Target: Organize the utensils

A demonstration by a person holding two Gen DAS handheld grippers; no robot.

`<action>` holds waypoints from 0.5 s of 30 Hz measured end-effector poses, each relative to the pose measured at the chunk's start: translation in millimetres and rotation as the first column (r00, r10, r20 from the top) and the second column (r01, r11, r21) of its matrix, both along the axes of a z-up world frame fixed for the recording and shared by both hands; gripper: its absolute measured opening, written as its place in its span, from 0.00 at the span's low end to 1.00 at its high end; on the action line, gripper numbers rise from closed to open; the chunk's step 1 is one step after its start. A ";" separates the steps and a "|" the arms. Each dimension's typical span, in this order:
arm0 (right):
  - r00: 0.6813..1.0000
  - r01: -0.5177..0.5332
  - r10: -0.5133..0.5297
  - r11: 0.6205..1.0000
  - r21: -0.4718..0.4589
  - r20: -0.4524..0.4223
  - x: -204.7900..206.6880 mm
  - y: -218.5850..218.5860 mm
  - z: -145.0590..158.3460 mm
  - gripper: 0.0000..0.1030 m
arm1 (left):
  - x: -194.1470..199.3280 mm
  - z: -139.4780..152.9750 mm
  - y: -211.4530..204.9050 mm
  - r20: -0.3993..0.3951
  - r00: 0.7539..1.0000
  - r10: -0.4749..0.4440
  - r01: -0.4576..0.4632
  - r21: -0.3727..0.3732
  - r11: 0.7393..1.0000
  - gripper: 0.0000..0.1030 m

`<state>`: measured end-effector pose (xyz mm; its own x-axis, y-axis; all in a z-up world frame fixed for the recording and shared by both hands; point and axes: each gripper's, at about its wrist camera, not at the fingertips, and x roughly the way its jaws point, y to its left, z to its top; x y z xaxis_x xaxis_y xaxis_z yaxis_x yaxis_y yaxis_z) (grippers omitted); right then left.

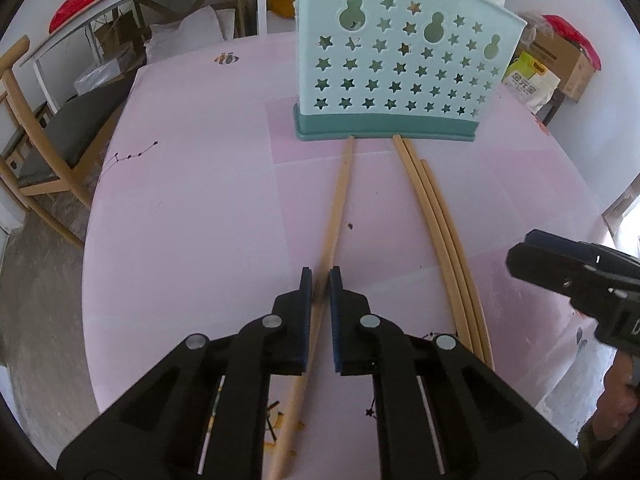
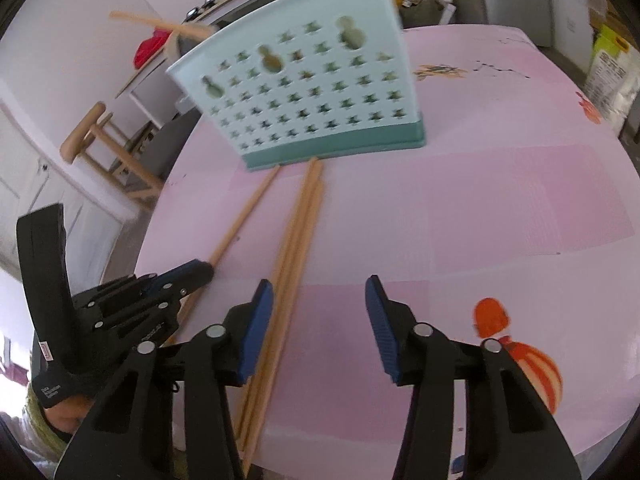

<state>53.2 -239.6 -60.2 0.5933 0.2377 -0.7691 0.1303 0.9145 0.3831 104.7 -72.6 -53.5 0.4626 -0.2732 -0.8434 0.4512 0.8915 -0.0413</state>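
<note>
Pink tabletop [image 1: 200, 220]; chair [image 1: 36, 148] beside. Left gripper [image 1: 320, 280] jaws pinching chopstick [image 1: 340, 200]; right gripper [image 2: 320, 296] jaws spread.

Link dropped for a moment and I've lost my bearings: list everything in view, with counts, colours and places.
utensil holder: one, pale blue with teal base and star cut-outs, upright at the table's far side.
single chopstick: one, tan, lying from the holder's base toward the left gripper.
chopstick bundle: three, tan, side by side, right of the single one.
table: one, pink cover with printed motifs.
chair: one, wooden, left of the table.
left gripper: black, blue pads, shut on the single chopstick.
right gripper: black, blue pads, open, bundle by its left finger.
</note>
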 end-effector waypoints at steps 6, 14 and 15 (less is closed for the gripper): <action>0.998 -0.050 0.050 0.999 -0.017 -0.023 6.5 18.1 -5.8 0.28 | -1.7 -0.6 8.2 -0.011 1.000 0.018 -0.018 -0.010 1.000 0.06; 0.997 -0.055 0.053 0.998 -0.031 -0.052 9.9 27.3 -11.6 0.18 | -1.3 -1.5 12.0 -0.014 1.000 0.025 -0.025 -0.015 1.000 0.06; 0.997 -0.051 0.049 0.998 -0.033 -0.058 10.2 27.2 -12.6 0.17 | -1.3 -1.7 12.1 -0.015 1.000 0.026 -0.026 -0.015 1.000 0.06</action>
